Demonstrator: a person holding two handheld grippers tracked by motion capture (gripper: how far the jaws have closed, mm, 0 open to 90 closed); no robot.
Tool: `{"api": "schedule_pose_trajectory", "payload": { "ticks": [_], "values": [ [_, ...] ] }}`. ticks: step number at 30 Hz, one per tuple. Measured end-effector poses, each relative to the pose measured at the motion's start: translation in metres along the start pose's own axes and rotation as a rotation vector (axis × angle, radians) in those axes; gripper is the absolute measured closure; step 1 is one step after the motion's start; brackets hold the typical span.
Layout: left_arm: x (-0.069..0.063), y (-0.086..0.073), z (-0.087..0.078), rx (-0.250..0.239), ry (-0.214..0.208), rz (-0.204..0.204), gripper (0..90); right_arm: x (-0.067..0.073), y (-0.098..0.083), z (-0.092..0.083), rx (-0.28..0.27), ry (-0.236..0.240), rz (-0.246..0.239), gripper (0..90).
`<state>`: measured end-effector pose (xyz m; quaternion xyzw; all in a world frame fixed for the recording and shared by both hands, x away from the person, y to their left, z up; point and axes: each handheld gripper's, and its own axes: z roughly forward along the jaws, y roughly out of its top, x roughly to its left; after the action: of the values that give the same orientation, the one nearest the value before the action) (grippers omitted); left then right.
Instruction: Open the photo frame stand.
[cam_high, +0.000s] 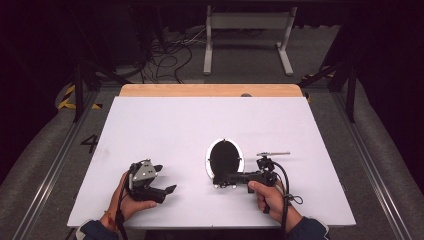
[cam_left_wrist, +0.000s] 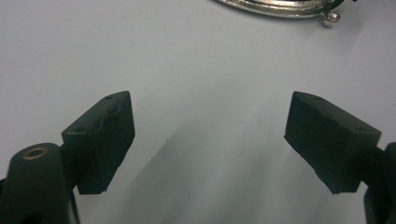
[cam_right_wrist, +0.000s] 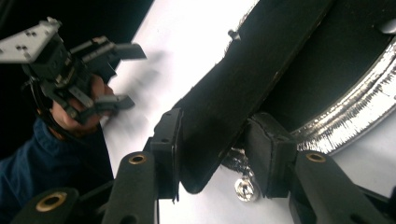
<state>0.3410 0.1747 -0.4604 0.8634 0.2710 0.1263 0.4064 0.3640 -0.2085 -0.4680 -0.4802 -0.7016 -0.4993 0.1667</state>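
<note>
The right hand-held gripper (cam_right_wrist: 212, 154) is clamping its jaws on the black stand flap (cam_right_wrist: 252, 79) at the back of an oval picture frame (cam_high: 225, 157) with a silver rim. The frame is lying face down on the white desk (cam_high: 200, 125), just right of the middle and near the person's edge. In the high view, the right hand-held gripper (cam_high: 220, 180) is lying level, touching the frame's near end. The left hand-held gripper (cam_high: 162, 180) is hovering well apart to the left, its jaws spread wide with nothing between them.
</note>
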Motion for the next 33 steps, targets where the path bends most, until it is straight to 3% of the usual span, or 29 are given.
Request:
{"api": "schedule_pose_trajectory", "payload": {
  "ticks": [4, 10, 19, 22, 24, 25, 28, 31, 33],
  "values": [
    [0.001, 0.014, 0.013, -0.003, -0.023, 0.013, 16.7, -0.005, 0.004, 0.004, -0.041, -0.002, 0.049, 57.6],
    [0.01, 0.036, 0.039, -0.005, -0.084, -0.004, 18.9, -0.01, 0.011, 0.013, -0.064, 0.029, 0.087, 57.3],
    [0.026, 0.054, 0.06, -0.01, -0.168, -0.08, 19.1, -0.014, 0.015, 0.01, -0.024, 0.052, 0.033, 64.5],
    [0.025, 0.061, 0.068, -0.007, -0.188, -0.065, 19.1, -0.014, 0.015, 0.009, -0.015, 0.057, 0.009, 65.0],
    [0.022, 0.064, 0.073, 0.022, -0.15, -0.05, 19.6, -0.013, 0.015, 0.008, -0.012, 0.056, -0.015, 65.3],
    [0.02, 0.066, 0.075, 0.026, -0.151, -0.051, 19.6, -0.012, 0.015, 0.008, -0.009, 0.052, -0.042, 65.3],
    [0.02, 0.068, 0.078, 0.004, -0.175, -0.079, 19.5, -0.01, 0.015, 0.006, -0.005, 0.053, -0.089, 66.2],
    [0.02, 0.071, 0.081, -0.008, -0.196, -0.079, 19.4, -0.009, 0.015, 0.005, -0.003, 0.062, -0.127, 67.1],
    [0.02, 0.072, 0.084, -0.016, -0.215, -0.112, 19.5, -0.009, 0.014, 0.004, -0.001, 0.067, -0.142, 67.4]
  ]
}}
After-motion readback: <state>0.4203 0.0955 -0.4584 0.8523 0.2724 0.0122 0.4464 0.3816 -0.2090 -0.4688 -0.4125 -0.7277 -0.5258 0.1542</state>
